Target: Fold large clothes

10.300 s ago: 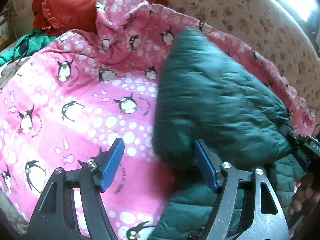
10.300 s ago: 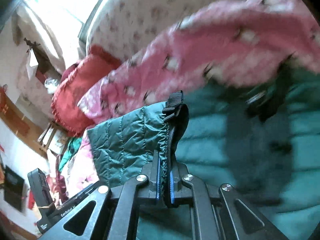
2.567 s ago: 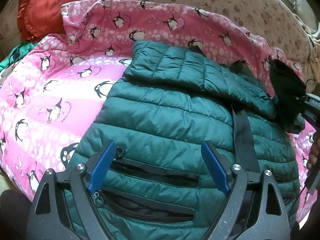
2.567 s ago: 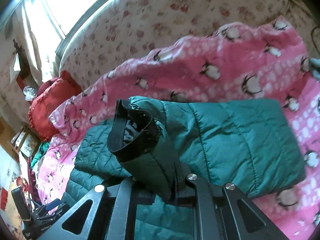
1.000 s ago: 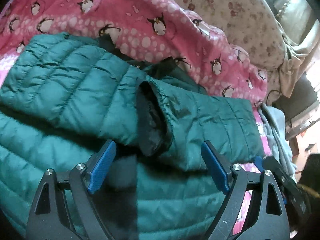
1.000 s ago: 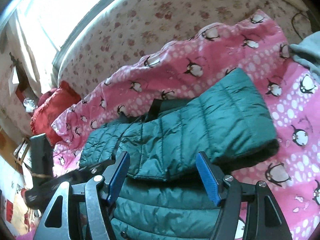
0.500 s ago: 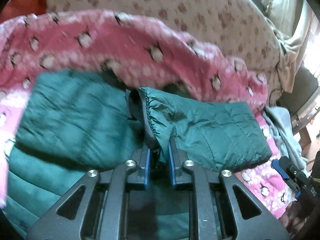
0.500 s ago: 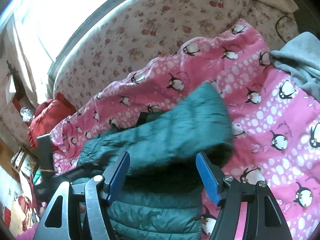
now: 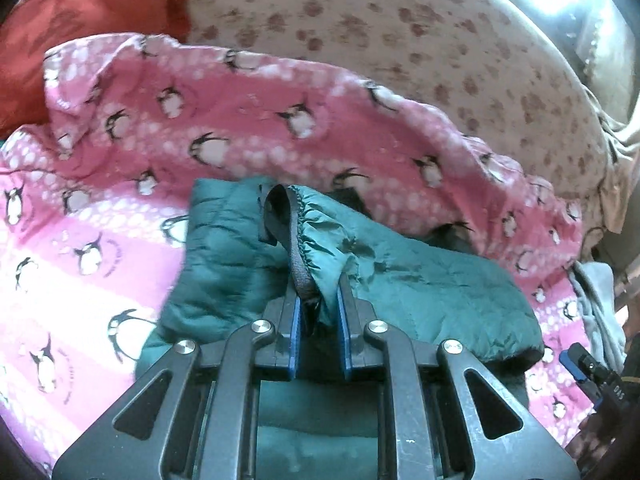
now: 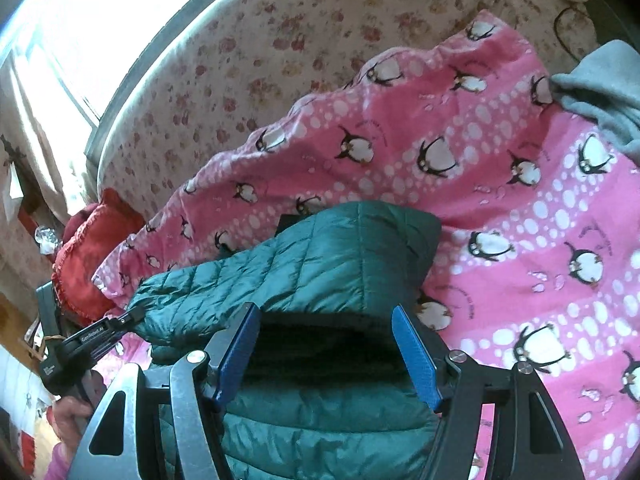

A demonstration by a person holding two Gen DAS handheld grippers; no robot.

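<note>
A dark green quilted jacket (image 10: 320, 264) lies on a pink penguin blanket (image 10: 520, 168) on a sofa. My left gripper (image 9: 318, 300) is shut on the elastic cuff of the jacket's sleeve (image 9: 316, 236) and holds it raised above the jacket body; the sleeve (image 9: 432, 292) trails to the right. My right gripper (image 10: 326, 340) is open and empty, low over the jacket, with the lifted sleeve just beyond its fingers. The left gripper also shows at the left of the right wrist view (image 10: 120, 324).
A red cushion (image 9: 80, 28) lies at the sofa's far left. The floral sofa back (image 9: 400, 32) rises behind the blanket. A grey garment (image 10: 600, 92) sits at the blanket's right end. A bright window is behind the sofa.
My left gripper, open a second ago, closed on the sleeve cuff and has lifted it leftwards. My right gripper stayed open and the sleeve now arches in front of it.
</note>
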